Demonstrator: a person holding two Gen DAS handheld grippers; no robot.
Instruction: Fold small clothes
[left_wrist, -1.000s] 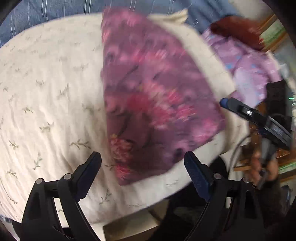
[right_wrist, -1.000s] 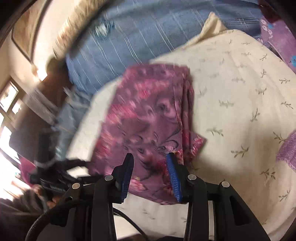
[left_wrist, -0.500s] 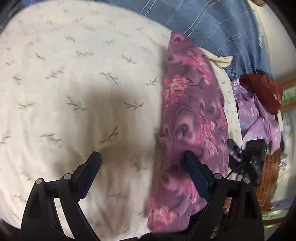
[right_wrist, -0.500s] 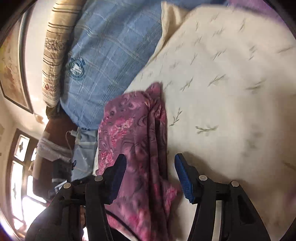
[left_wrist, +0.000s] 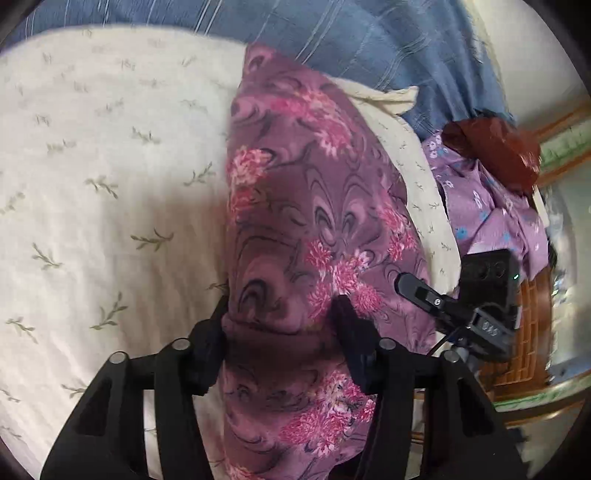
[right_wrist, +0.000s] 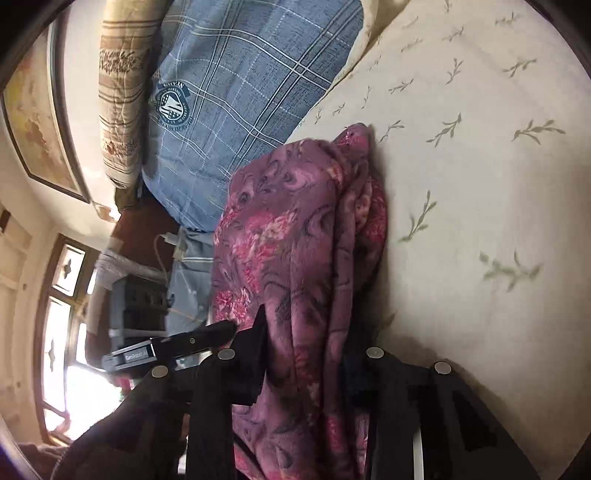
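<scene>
A folded purple floral garment (left_wrist: 314, 221) lies along the edge of a cream leaf-print sheet (left_wrist: 110, 184). My left gripper (left_wrist: 280, 332) straddles its near end, the fingers pressed against the cloth on both sides. In the right wrist view the same garment (right_wrist: 295, 240) runs between the fingers of my right gripper (right_wrist: 306, 354), which close on its near end from the other side. Each gripper shows in the other's view: the right one (left_wrist: 461, 306) and the left one (right_wrist: 166, 347).
A blue plaid pillow (right_wrist: 229, 92) and a striped beige quilt (right_wrist: 122, 85) lie beyond the sheet. A lilac floral garment (left_wrist: 491, 214) and a dark red cloth (left_wrist: 495, 147) lie at the right. A wicker basket (left_wrist: 524, 332) stands off the bed's edge.
Both grippers have moved in over the near end of the purple garment and narrowed from wide open to closed on the cloth.
</scene>
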